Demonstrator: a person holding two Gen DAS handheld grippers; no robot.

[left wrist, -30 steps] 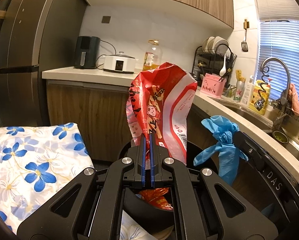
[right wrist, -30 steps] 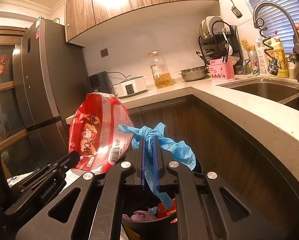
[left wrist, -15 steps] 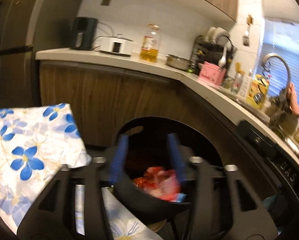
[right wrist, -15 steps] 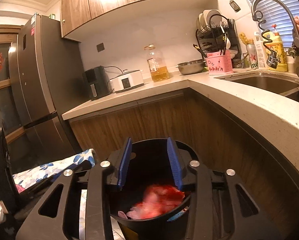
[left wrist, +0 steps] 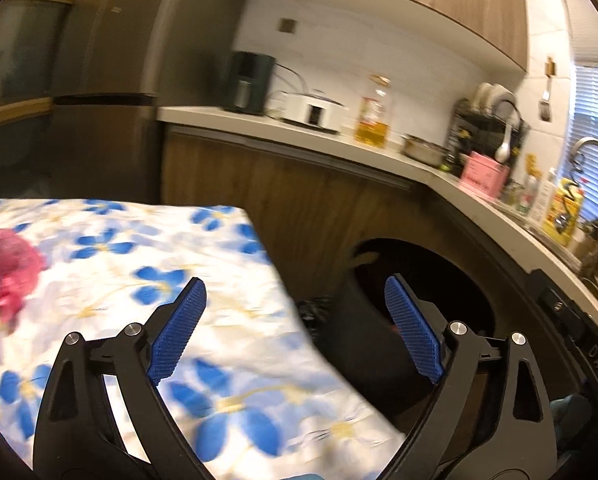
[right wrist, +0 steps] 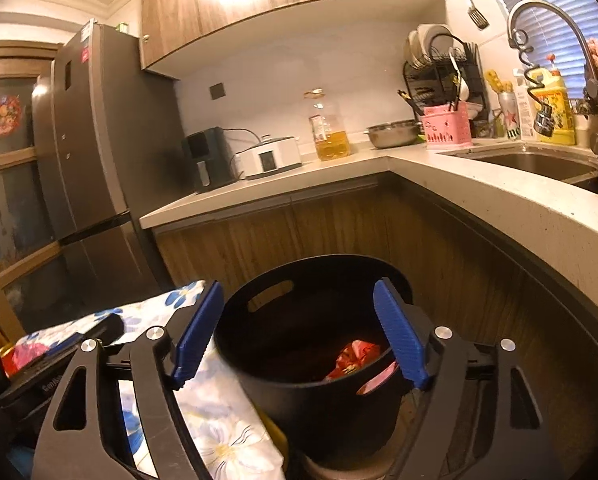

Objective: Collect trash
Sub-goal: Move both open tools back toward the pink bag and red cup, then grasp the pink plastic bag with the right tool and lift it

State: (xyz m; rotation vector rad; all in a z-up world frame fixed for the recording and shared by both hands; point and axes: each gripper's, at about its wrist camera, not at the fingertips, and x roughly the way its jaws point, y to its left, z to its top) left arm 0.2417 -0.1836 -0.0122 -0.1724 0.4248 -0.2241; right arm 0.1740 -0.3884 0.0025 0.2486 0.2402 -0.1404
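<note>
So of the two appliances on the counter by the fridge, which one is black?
The taller appliance nearest the fridge is black. The low, wide cooker beside it, towards the oil bottle, is white.

Black bin point(right wrist: 319, 400), red wrapper point(right wrist: 353, 360), white tablecloth point(left wrist: 111, 280) with blue flowers.

The black trash bin point(right wrist: 315, 364) stands upright on the floor, just beside the flowered cloth — round, with slot handles cut near its rim. Inside it lies a crumpled red snack bag point(right wrist: 353, 360), low against the right wall — partly hidden by the rim.
</note>
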